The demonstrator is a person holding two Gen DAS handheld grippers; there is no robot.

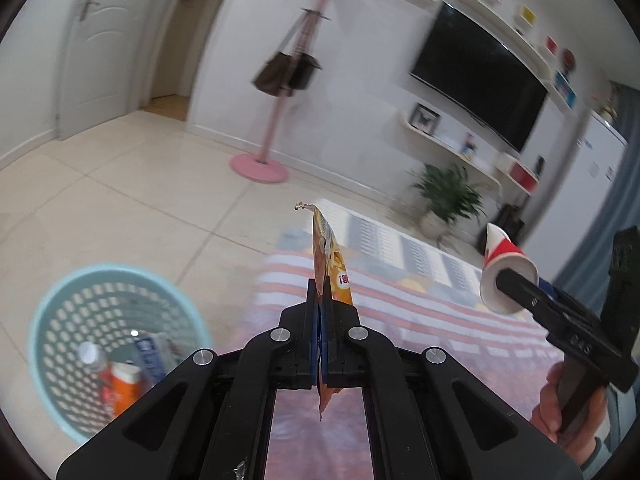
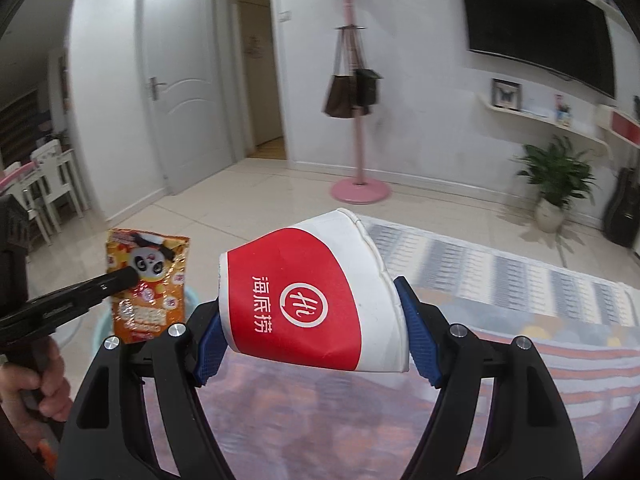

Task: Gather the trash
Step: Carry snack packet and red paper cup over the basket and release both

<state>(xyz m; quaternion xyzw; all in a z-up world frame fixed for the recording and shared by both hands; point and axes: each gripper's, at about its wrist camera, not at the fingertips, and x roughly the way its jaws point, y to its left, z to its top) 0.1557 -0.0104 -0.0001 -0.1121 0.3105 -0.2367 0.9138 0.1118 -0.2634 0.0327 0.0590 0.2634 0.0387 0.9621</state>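
Observation:
My left gripper (image 1: 320, 300) is shut on an orange snack wrapper (image 1: 330, 256), seen edge-on and held in the air. The same wrapper with a panda print (image 2: 150, 280) shows in the right wrist view, pinched by the left gripper (image 2: 128, 278). My right gripper (image 2: 316, 320) is shut on a crumpled red and white paper cup (image 2: 304, 300), held sideways above the rug. The cup (image 1: 505, 268) and right gripper (image 1: 512, 278) also show at the right of the left wrist view. A light blue mesh trash basket (image 1: 60, 312) stands on the floor at lower left, holding several pieces of trash.
A striped rug (image 1: 420, 280) lies under both grippers on a tiled floor (image 1: 120, 200). A pink coat stand (image 2: 360, 184) with bags, a potted plant (image 2: 556, 184), a wall TV (image 2: 536, 20) and shelves stand at the far wall. A white door (image 2: 180, 88) is at left.

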